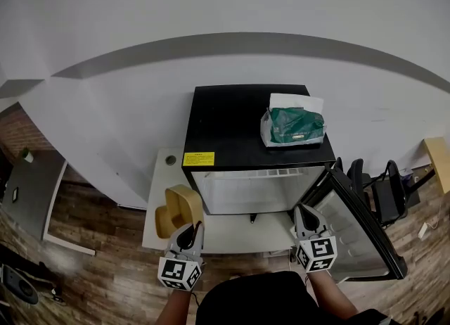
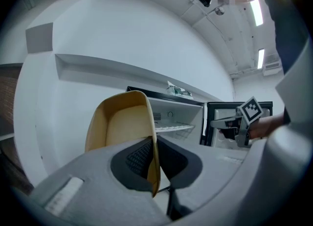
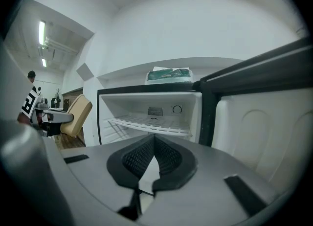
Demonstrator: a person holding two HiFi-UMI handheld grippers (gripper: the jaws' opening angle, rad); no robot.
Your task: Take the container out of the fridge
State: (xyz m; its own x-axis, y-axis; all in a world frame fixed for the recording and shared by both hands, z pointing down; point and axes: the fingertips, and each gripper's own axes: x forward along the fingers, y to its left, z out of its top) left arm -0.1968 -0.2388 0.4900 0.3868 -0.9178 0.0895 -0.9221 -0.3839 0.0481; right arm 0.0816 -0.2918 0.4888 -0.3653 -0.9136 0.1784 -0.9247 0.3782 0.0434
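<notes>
The tan container (image 1: 179, 207) is out of the fridge (image 1: 225, 119). It shows in the lower left of the head view, just left of the fridge's open front. The left gripper (image 1: 188, 232) holds it, with its jaws pinching one thin wall of the container. The right gripper (image 1: 307, 214) is at the lower right, near the open door (image 1: 355, 221). Its jaws are pressed together with nothing in them. Inside the fridge is a white wire shelf (image 3: 146, 124). A green bag (image 1: 293, 126) lies on the fridge's black top.
</notes>
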